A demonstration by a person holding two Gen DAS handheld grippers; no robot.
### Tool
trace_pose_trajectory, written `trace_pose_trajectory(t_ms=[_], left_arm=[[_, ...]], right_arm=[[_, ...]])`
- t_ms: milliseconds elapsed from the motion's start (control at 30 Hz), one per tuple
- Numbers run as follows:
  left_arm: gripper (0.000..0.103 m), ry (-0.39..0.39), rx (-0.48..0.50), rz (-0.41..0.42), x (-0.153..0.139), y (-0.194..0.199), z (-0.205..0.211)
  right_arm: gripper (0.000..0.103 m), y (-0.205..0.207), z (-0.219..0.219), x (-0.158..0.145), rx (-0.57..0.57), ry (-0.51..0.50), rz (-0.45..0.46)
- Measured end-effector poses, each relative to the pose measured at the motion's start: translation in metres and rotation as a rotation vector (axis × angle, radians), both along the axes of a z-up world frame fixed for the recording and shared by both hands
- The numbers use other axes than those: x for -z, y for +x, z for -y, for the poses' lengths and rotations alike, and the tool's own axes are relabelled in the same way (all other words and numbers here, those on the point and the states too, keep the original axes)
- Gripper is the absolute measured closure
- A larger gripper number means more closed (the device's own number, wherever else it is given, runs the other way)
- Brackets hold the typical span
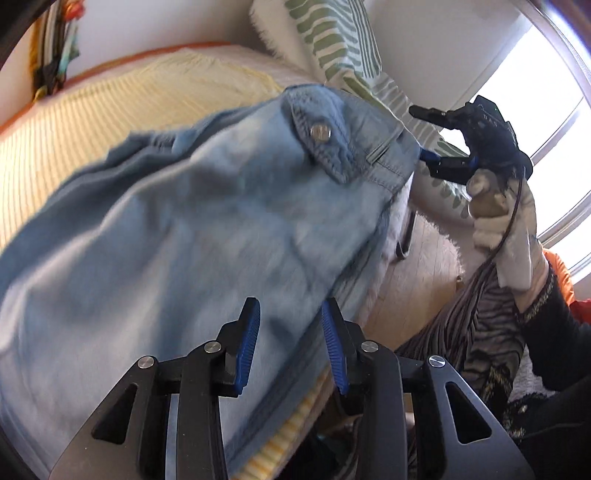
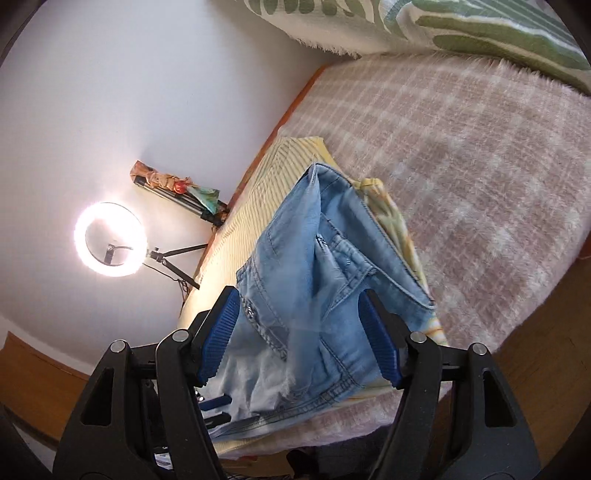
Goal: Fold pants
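Light blue denim pants (image 1: 207,221) lie bunched on a yellow striped cloth (image 1: 110,110) on the bed, waistband and metal button (image 1: 320,132) toward the far right. My left gripper (image 1: 290,343) is open, its blue pads on either side of the near edge of the denim, which is blurred. My right gripper (image 1: 424,157) appears there at the waistband's right end, held by a gloved hand (image 1: 495,218). In the right wrist view the pants (image 2: 325,266) lie between the wide-open pads of my right gripper (image 2: 301,339); the fly and waistband show.
A pink checked fuzzy blanket (image 2: 461,166) covers the bed. A green-leaf pillow (image 2: 443,26) lies at its head. A lit ring light (image 2: 110,238) on a tripod stands by the white wall. Wooden floor (image 1: 417,280) lies beside the bed. The person's patterned clothing (image 1: 480,332) is at the right.
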State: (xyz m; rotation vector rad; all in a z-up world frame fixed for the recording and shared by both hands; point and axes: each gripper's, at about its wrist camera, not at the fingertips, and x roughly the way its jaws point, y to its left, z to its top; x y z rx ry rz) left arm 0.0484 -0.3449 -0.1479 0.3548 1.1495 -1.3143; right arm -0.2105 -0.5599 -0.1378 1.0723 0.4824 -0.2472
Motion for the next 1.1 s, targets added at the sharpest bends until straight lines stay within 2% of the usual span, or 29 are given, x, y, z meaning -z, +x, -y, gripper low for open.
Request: trace_pose_trajectory(t_ms=[167,300,333,367,400,433,533,600,667,700,733,767,900,1033,1100], left_arm=[[0.070,0.021,0.026,0.049,0.003,-0.011,0.000],[0.070,0.036,0.059,0.111,0.004,-0.022,0.006],[0.068,0.044,0.073,0.139,0.004,-0.026,0.009],[0.065,0.053,0.082,0.164,0.005,-0.029,0.009],[0.059,0.061,0.090,0.191,0.006,-0.033,0.010],[0.057,0.066,0.096,0.211,0.004,-0.035,0.011],[0.057,0.090,0.100,0.321,0.001,-0.041,0.010],[0.057,0.105,0.100,0.385,0.002,-0.044,0.011],[0.058,0.116,0.108,0.405,0.005,-0.046,0.012],[0.071,0.109,0.115,0.394,0.005,-0.046,0.011],[0.091,0.101,0.118,0.374,0.006,-0.045,0.011],[0.094,0.096,0.112,0.363,0.005,-0.043,0.011],[0.099,0.050,0.089,0.305,-0.007,-0.036,0.005],[0.099,-0.006,0.106,0.289,-0.026,-0.045,-0.005],[0.099,-0.006,0.131,0.281,-0.025,-0.050,-0.008]], right_arm=[[0.033,-0.004,-0.001,0.009,-0.002,0.041,0.000],[0.034,0.011,-0.009,0.006,-0.003,-0.098,-0.155],[0.037,0.017,-0.011,0.007,-0.009,-0.122,-0.182],[0.052,0.020,-0.012,0.008,-0.016,-0.144,-0.204],[0.079,0.026,-0.015,0.009,-0.032,-0.187,-0.252],[0.093,0.031,-0.019,0.009,-0.045,-0.226,-0.294],[0.095,0.030,-0.021,0.001,-0.059,-0.238,-0.269],[0.096,0.019,-0.016,-0.017,-0.039,-0.241,-0.202],[0.096,0.005,-0.007,-0.035,-0.001,-0.240,-0.138],[0.097,0.000,-0.002,-0.042,0.007,-0.239,-0.117],[0.097,-0.003,0.000,-0.046,0.015,-0.247,-0.119],[0.097,-0.003,0.000,-0.047,0.014,-0.255,-0.130],[0.097,0.003,-0.005,-0.038,-0.011,-0.264,-0.187],[0.097,-0.005,-0.009,-0.045,-0.002,-0.267,-0.169],[0.097,-0.011,-0.012,-0.048,0.001,-0.297,-0.182]])
